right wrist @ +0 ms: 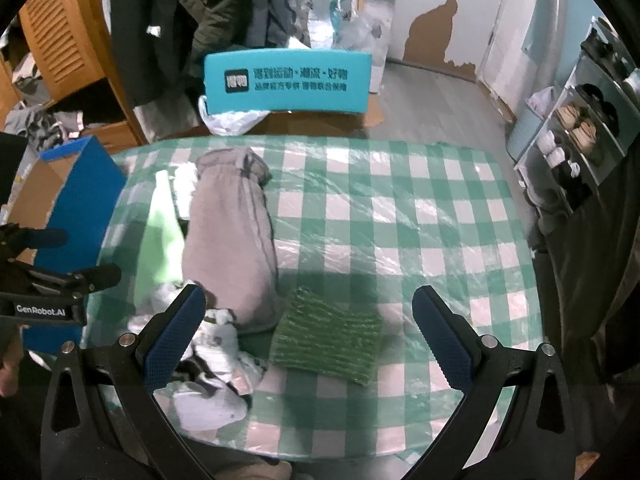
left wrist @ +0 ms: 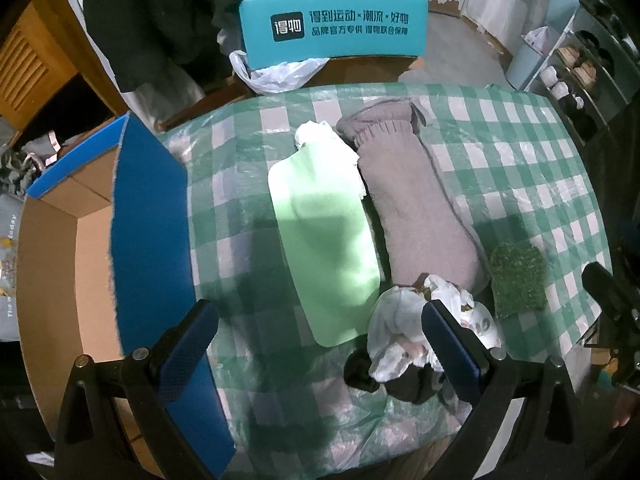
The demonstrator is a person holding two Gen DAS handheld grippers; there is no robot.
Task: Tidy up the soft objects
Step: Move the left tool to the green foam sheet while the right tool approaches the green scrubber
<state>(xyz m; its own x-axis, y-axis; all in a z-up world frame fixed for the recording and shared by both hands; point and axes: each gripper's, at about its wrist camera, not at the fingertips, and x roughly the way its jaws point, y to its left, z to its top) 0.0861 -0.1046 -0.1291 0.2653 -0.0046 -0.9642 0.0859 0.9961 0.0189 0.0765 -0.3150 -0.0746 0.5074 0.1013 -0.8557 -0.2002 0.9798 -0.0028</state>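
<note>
Left gripper [left wrist: 320, 344] wide, empty | right gripper [right wrist: 308, 336] wide, empty, over green knit cloth [right wrist: 326, 340] | near edge of table [right wrist: 400, 208]: white-and-black bundle [left wrist: 404, 340], grey roll [left wrist: 416, 216], green sheet [left wrist: 324, 248] touching | risk: closing on bundle may drag neighbours or plastic cover | cardboard box [left wrist: 52, 256] off left edge, seemingly the destination

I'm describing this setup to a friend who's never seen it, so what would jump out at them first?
Probably the green-and-white checked tablecloth under clear plastic, with a long grey rolled garment lying down its middle beside a pale green sheet. Next, the bright teal chair back with printed Chinese text behind the table. Nearer, a dark green knitted square sits in front of the open right tool.
</note>
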